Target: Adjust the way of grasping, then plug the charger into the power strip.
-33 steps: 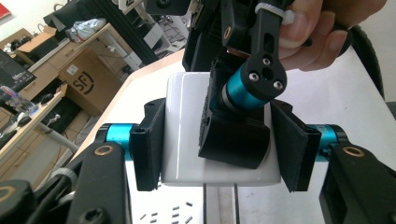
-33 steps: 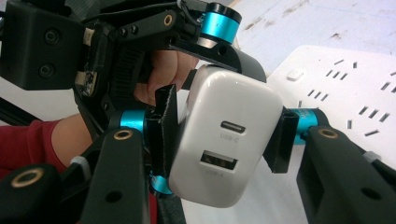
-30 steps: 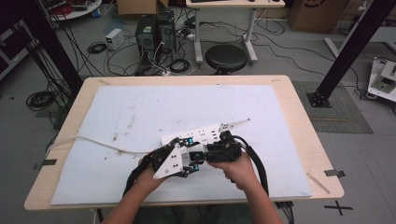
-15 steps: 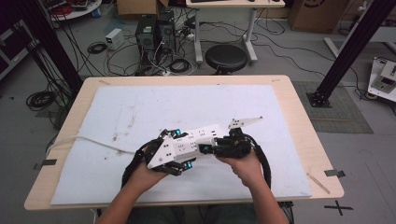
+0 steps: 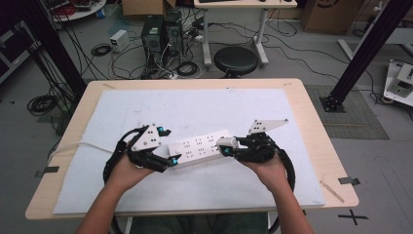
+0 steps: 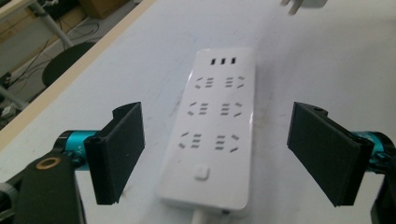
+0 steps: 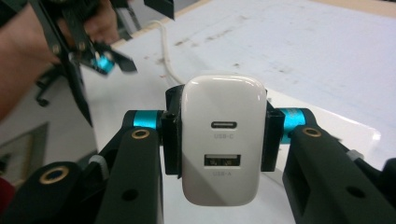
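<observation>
While the white power strip (image 6: pixel 219 126) lies flat between the wide-open jaws of the left gripper (image 6: pixel 229 156), a small, rigid, smooth USB charger (image 7: pixel 223 140) is clamped by its flat sides in the right gripper (image 5: pixel 225 147), just beside the strip's end; slipping seems possible.

The power strip (image 6: pixel 219 126) looks like smooth white plastic with a slight gloss; light reflects softly along its long edge. The charger (image 7: pixel 223 137) is also white plastic, smooth and a little shiny, with grey printed letters under its two ports. The pads (image 6: pixel 122 149) of the left gripper (image 6: pixel 224 154) are black and matt. The arms of the right gripper (image 7: pixel 219 140) are black plastic with a dull finish, and they carry brass-coloured rivets and glossy blue metal sleeves. The bench (image 5: pixel 311 112) has a pale wood edge, smooth, and a matt white sheet (image 5: pixel 195 107) covers it, with some grey scuffs and stains.
</observation>
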The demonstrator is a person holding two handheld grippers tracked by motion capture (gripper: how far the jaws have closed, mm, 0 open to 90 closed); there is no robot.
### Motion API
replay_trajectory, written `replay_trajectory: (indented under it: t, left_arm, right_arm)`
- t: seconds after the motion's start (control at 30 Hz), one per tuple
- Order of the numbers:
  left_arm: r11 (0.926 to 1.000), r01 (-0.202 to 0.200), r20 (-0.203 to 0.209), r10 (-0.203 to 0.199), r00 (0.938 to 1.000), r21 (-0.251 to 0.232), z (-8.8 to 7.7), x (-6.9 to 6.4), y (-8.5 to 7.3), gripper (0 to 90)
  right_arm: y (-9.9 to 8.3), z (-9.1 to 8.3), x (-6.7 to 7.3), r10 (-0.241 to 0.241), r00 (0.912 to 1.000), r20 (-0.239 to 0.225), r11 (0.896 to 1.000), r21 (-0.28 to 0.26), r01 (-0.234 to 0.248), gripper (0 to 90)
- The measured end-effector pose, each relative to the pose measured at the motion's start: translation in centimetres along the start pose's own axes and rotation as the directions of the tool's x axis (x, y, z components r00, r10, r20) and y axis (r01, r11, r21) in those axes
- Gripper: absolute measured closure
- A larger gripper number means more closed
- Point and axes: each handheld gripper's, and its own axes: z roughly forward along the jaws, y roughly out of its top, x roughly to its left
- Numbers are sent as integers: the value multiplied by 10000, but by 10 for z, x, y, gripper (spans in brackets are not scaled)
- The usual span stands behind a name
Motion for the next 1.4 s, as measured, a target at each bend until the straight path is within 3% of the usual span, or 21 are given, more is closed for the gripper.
replay_trajectory:
  t: [0.2,0.37,0.6,0.77,0.93,1.03,1.13,1.27,1.4]
  left_arm:
    - [9966,665,-187,-656,9977,479,-20,32,-5,190]
    - [9929,957,-459,-925,9947,709,-32,51,-9,187]
    - [9884,1119,-489,-1073,9930,1030,-34,58,-14,187]
    - [9771,1713,-249,-1695,9852,1261,-34,63,-18,187]
    - [9746,1641,-287,-1616,9864,1523,-38,67,-19,187]
    - [9733,1772,-362,-1738,9841,1461,-41,68,-20,187]
    - [9718,1817,-419,-1774,9832,1500,-43,70,-24,187]
    - [9694,1916,-464,-1866,9813,1536,-44,70,-30,187]
    - [9683,1961,-453,-1914,9805,1548,-44,70,-35,187]
  right_arm:
    - [0,-11,-6,-249,9986,470,9996,179,241,632]
    - [-2,-17,-10,-362,9972,648,9991,262,346,632]
    - [0,-22,-12,-520,9957,768,9977,466,486,632]
    - [3,-25,-14,-696,9943,812,9965,518,655,632]
    - [4,-25,-16,-929,9927,764,9926,850,863,632]
    - [7,-23,-14,-1424,9879,608,9863,925,1365,632]
    - [11,-21,-10,-2208,9739,532,9728,843,2159,632]
    - [18,-18,-7,-2481,9607,1247,9666,982,2369,632]
    - [25,-10,-10,-2755,9415,1943,9544,1724,2437,632]
